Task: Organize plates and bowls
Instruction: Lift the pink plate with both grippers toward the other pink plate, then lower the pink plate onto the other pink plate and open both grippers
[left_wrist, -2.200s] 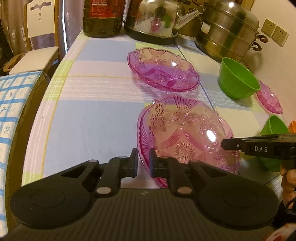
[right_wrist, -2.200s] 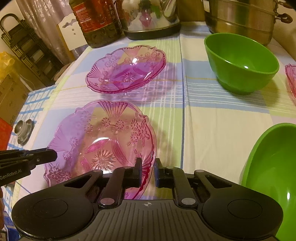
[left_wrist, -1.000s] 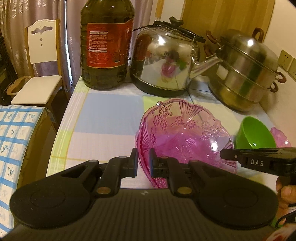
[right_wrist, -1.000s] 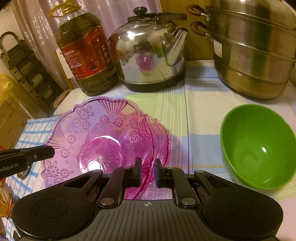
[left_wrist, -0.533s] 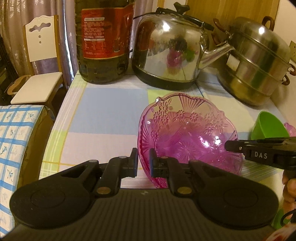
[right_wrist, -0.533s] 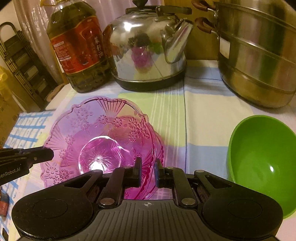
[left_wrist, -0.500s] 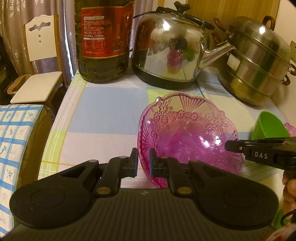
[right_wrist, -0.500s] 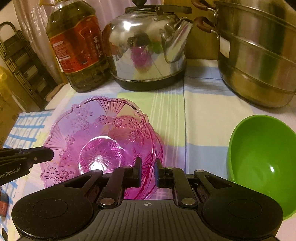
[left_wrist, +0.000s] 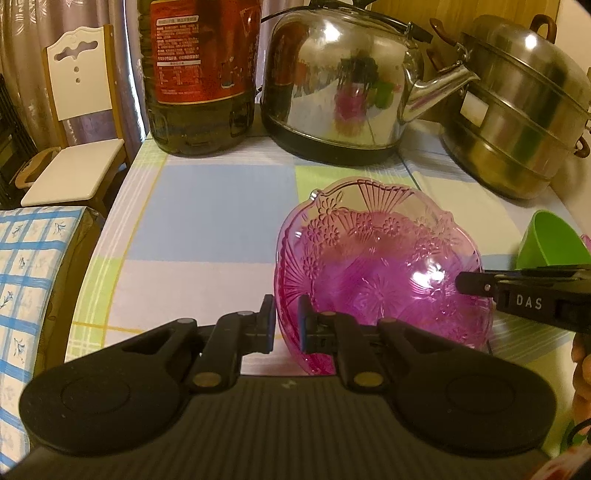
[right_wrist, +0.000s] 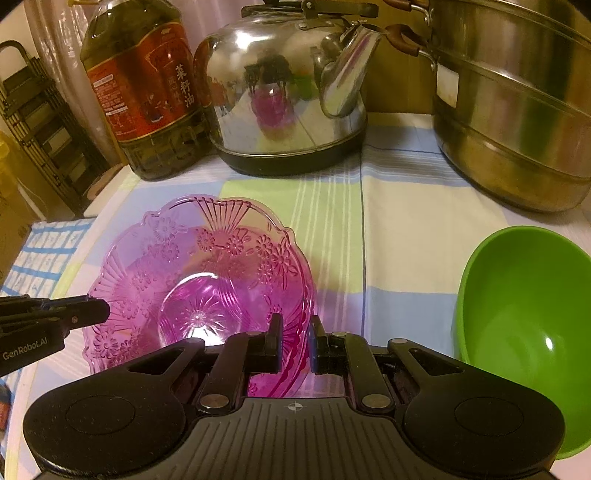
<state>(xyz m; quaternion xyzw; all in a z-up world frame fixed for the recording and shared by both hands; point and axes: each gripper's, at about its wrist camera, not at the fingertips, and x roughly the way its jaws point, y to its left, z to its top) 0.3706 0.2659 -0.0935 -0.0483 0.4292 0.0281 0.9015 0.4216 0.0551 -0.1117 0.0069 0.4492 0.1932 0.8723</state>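
Note:
A pink glass plate with a flower pattern lies nested on a second pink plate on the checked tablecloth. My left gripper is shut on the plate's left rim. My right gripper is shut on its right rim. Each gripper shows in the other's view, the right one and the left one. A green bowl stands to the right of the plates.
At the back of the table stand a big oil bottle, a steel kettle and a steel steamer pot. A white chair is off the left edge.
Both grippers carried the pink plate from the near part of the table toward the back and lowered it onto the second pink plate. It now sits nested there.

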